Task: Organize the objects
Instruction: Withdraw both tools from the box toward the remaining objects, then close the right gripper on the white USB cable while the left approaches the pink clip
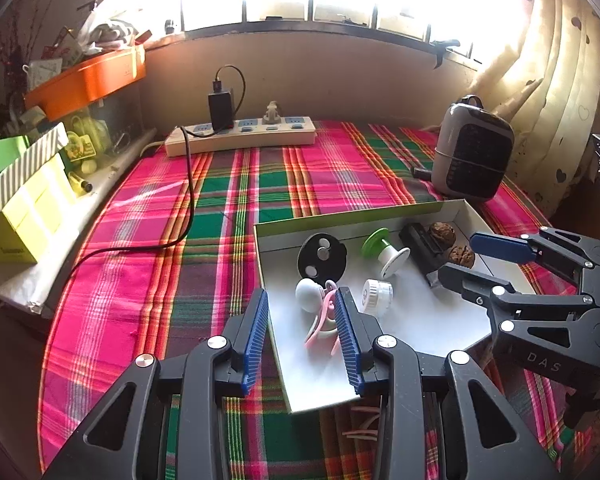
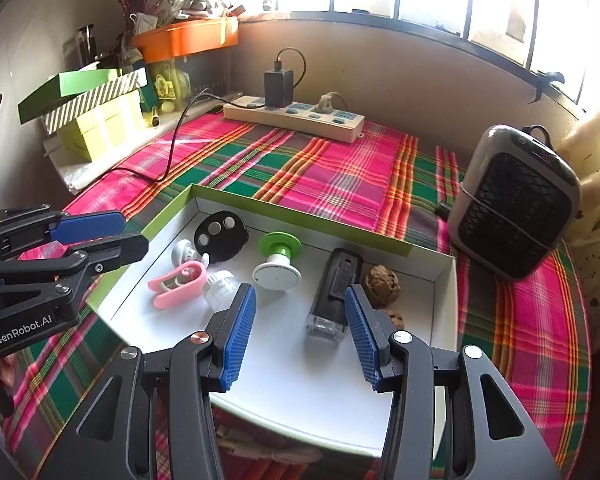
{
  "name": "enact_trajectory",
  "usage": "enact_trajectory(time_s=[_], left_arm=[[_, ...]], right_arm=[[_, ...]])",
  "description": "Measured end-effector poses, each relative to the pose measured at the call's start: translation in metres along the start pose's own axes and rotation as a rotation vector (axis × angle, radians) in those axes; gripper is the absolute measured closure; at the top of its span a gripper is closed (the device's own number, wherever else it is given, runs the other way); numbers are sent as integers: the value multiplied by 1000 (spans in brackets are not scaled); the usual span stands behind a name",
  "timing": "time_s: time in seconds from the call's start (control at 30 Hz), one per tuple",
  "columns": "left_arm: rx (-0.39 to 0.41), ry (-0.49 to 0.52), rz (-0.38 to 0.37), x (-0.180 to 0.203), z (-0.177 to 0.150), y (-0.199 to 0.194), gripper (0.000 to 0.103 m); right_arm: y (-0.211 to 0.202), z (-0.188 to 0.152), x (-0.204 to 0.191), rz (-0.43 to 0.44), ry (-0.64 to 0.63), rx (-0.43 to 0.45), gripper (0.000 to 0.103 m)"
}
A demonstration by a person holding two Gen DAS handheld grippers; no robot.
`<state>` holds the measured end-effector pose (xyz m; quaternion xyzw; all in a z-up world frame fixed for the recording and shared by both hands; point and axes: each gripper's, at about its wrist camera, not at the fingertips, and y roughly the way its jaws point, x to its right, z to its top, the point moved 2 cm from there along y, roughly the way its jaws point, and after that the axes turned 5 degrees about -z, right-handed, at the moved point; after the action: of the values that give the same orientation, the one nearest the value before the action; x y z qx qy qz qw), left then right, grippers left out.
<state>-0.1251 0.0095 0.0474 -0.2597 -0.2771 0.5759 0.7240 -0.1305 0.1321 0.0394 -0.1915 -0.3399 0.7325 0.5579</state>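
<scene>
Both hand-held grippers empty above the loaded box.
Left hand-held gripper (image 1: 302,332) and right hand-held gripper (image 2: 300,332) hang part-open, holding nothing. The white box (image 2: 284,376) overhangs the tabletop's near edge; pressing that end could tip the pink clip (image 2: 178,283) out.

1. Box (image 2: 300,204) lies on the tablecloth (image 2: 340,168).
2. In the box: disc (image 2: 220,236), clip (image 2: 178,284), spool (image 2: 278,260), walnuts (image 2: 382,286).
3. Power strip (image 2: 296,116) lies behind the box; heater (image 2: 514,204) stands to its right.
</scene>
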Motion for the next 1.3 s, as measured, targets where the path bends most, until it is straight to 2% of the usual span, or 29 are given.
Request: enact_trajectory(time_s=[0.33,0.6,0.93,1.07,1.3], left_arm=[[38,-19,-3,3,-22,-34,70],[-2,-13,-16,14,-43,-38,70],[-43,17,-54,36,-56,-29,70],[-56,24,-51,40,-58,-25,70],[-63,42,-23,43,-55,-17,70]], right_arm=[[-36,-28,9,-37,28,41,55],[-54,-49,1,-46,48,53,55],[-41,-69,-12,-39,95,2,54],[-36,-70,-13,-53,121,-7,48],[-27,-67,-16,-99,142,-29,47]])
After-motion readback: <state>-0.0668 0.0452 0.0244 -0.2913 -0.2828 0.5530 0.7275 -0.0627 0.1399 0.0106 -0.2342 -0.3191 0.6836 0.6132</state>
